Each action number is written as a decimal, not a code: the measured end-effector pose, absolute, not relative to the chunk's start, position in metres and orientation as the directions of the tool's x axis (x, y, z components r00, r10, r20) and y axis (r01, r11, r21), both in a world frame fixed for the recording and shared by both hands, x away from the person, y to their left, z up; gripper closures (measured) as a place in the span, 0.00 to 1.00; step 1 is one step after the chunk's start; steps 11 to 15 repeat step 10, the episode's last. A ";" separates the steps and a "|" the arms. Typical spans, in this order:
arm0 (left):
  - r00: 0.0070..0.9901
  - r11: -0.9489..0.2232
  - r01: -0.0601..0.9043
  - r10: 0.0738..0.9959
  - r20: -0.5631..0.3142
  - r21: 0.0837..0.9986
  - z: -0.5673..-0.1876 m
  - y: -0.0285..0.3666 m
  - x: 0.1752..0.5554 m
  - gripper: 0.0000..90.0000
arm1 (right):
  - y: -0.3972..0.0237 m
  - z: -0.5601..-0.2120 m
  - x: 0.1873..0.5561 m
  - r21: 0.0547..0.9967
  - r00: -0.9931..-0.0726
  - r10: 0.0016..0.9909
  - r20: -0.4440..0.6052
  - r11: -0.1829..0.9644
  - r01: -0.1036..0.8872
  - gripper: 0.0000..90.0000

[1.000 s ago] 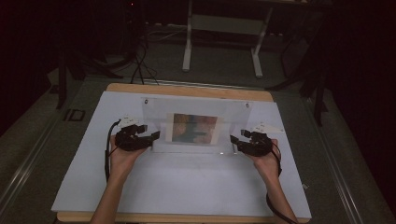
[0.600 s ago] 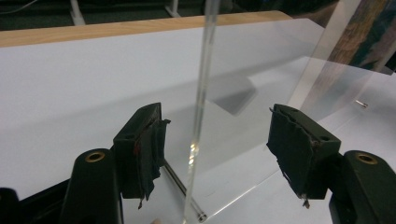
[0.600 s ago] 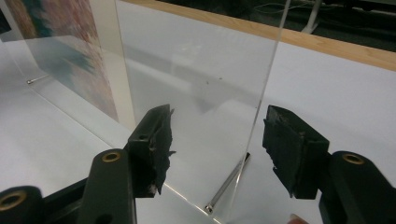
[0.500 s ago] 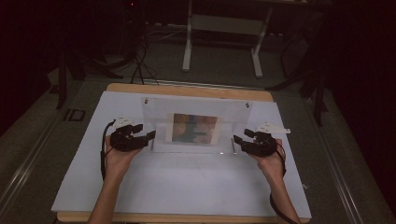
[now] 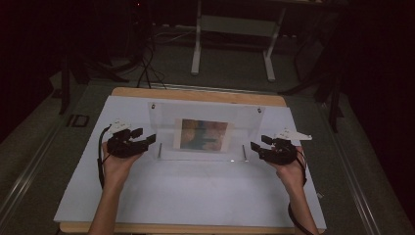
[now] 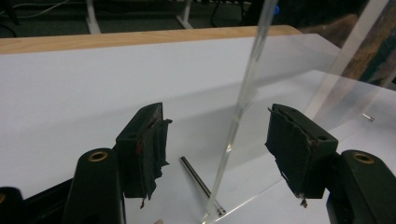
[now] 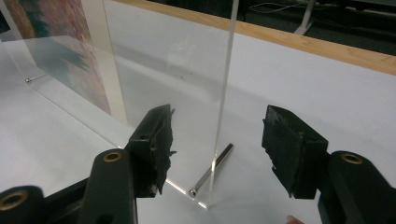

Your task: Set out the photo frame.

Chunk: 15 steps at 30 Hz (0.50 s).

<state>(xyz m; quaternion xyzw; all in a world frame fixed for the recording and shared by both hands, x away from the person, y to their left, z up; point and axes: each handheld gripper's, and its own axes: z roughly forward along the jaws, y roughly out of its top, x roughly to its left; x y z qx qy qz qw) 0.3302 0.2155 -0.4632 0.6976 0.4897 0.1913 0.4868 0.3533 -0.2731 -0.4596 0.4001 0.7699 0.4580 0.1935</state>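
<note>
- One clear acrylic frame (image 5: 205, 131) stands on the table, holding one colourful picture (image 5: 203, 135).
- Two handheld grippers: the left gripper (image 5: 147, 141) and the right gripper (image 5: 255, 148), each with its two jaws spread.
- Two metal pins at the frame's lower corners, one (image 6: 201, 184) by the left gripper, one (image 7: 211, 169) by the right.
- Two small fixings, seemingly screws, at the frame's top corners (image 5: 153, 105).
- One white sheet (image 5: 195, 191) covers one wooden table (image 5: 195, 95).
</note>
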 end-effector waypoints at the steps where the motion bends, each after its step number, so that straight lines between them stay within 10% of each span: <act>1: 0.443 -0.041 0.496 0.871 -0.212 0.867 -0.463 0.217 0.330 0.41 | -0.274 -0.459 0.353 0.861 -0.607 0.792 0.065 0.263 0.435 0.47; 15: 0.379 -0.043 0.504 0.908 -0.177 0.863 -0.462 0.231 0.328 0.41 | -0.292 -0.458 0.354 0.854 -0.594 0.802 0.065 0.263 0.449 0.48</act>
